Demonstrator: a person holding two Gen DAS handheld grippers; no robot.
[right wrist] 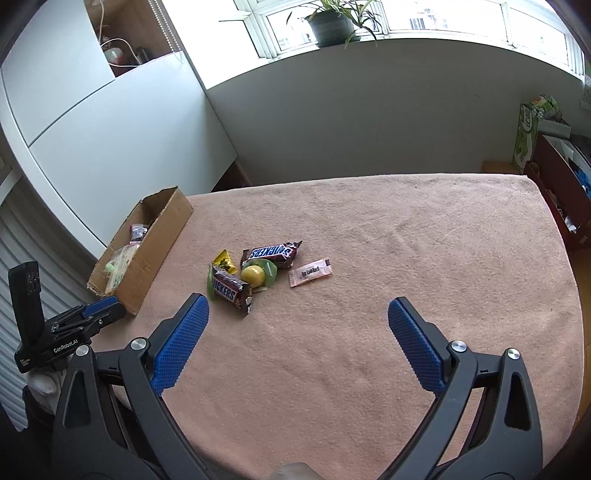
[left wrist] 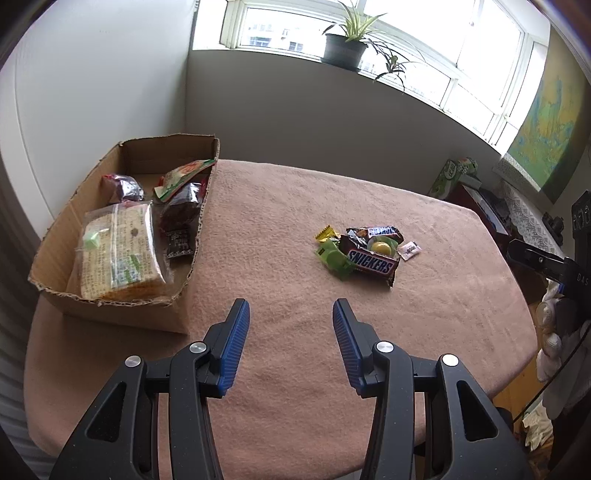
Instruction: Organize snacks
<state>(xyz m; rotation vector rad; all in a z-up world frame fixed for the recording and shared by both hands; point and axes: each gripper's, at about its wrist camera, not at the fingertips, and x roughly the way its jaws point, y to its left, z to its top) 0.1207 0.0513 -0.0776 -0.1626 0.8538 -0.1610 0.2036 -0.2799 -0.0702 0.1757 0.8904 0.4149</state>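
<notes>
Far left on the bench point(left wrist: 295, 369), which has a pink towel-like cover, sits your cardboard box point(left wrist: 122, 306). It's already got a clear bag of crackers point(left wrist: 118, 251), a dark snack pouch point(left wrist: 181, 218), a red and green packet point(left wrist: 184, 175) and a purple wrapped one point(left wrist: 123, 188) in it. Your left hand-held gripper point(left wrist: 291, 325) hangs over bare cloth just right of the box's near corner, jaws partly spread, nothing between them.

Middle of the bench is the loose pile: two Snickers bars point(right wrist: 271, 253), point(right wrist: 231, 291), a yellow ball-shaped candy point(right wrist: 253, 275) on a green wrapper, a small yellow packet point(right wrist: 225, 260), all touching. A pink sachet point(right wrist: 310, 272) lies just beside them on the right, apart from the heap.

Your right hand-held gripper point(right wrist: 298, 317) is spread wide and empty, on the near side of the pile, touching nothing. There's a potted plant point(right wrist: 332, 22) on the windowsill behind.
</notes>
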